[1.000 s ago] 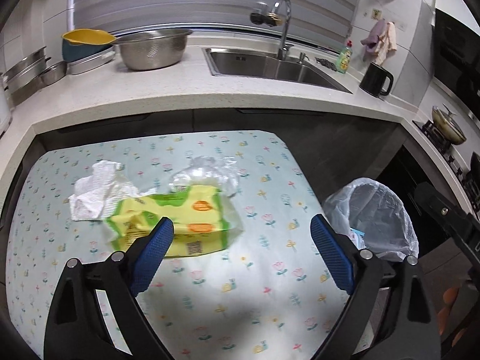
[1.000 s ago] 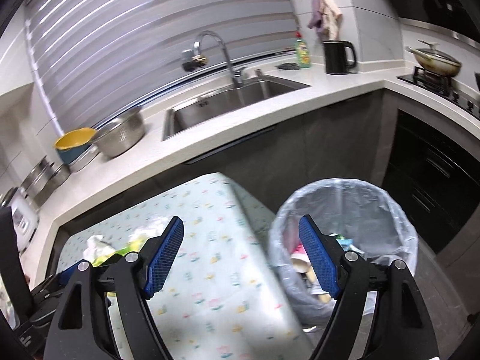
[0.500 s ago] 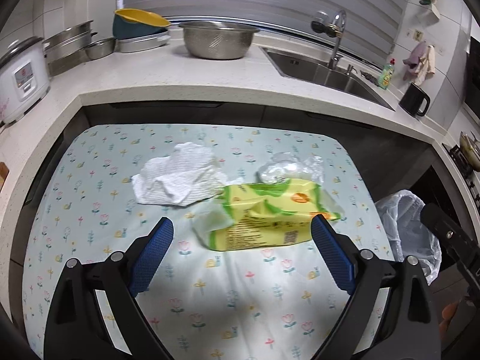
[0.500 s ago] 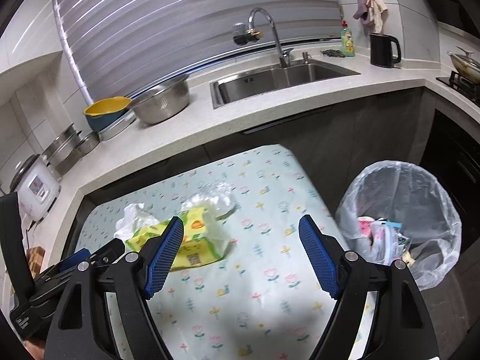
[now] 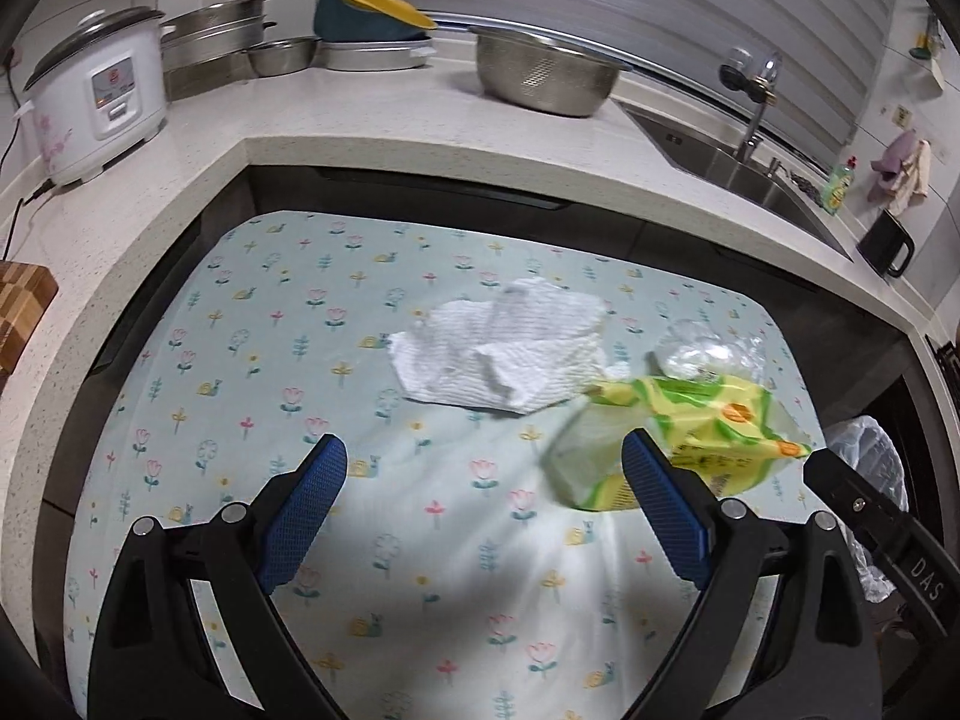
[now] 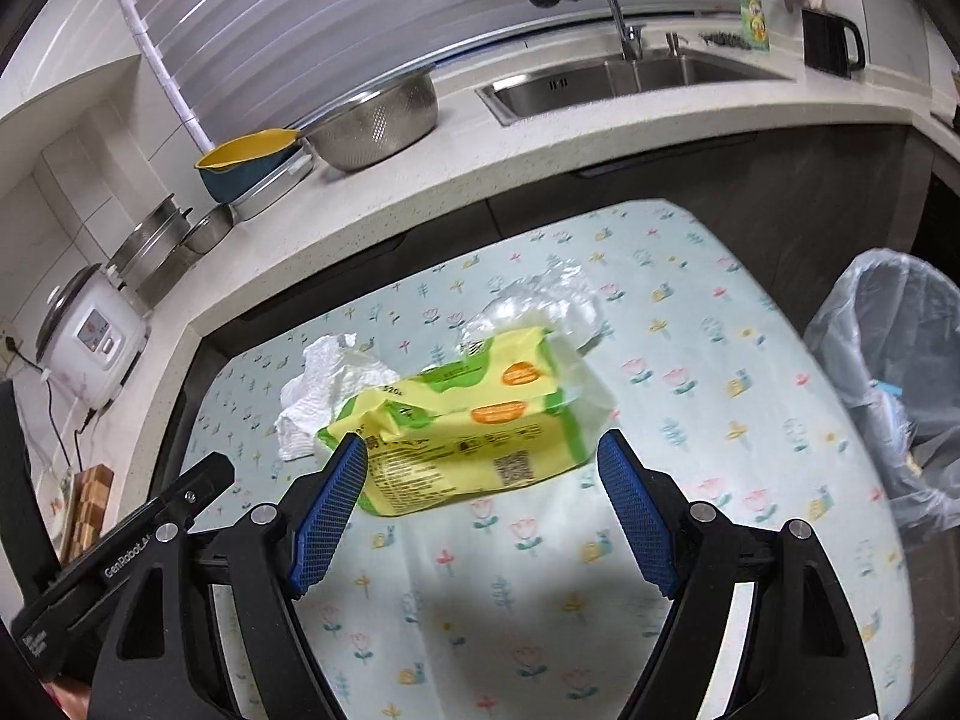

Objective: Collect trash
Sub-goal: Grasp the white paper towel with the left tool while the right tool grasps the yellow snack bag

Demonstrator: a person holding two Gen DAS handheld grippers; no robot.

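A yellow-green tissue pack wrapper [image 6: 474, 420] lies on the flowered tablecloth [image 6: 690, 396], and also shows in the left wrist view [image 5: 690, 432]. A crumpled white paper towel [image 5: 504, 360] lies to its left, also seen in the right wrist view [image 6: 324, 390]. Clear crumpled plastic [image 6: 540, 300] lies behind the pack [image 5: 702, 354]. My right gripper [image 6: 483, 504] is open, just in front of the pack. My left gripper [image 5: 483, 498] is open over bare cloth, below the towel. A lined trash bin [image 6: 894, 372] stands right of the table.
A counter wraps the back with a rice cooker [image 5: 102, 102], steel pans, a colander [image 5: 546, 78], a sink [image 6: 636, 78] and a black kettle [image 6: 831, 51]. A wooden board [image 5: 18, 318] lies at the far left.
Both grippers swung left, away from the bin. The right one now faces the pack closely; the left one moved left so the towel is centred and the pack sits at its right.
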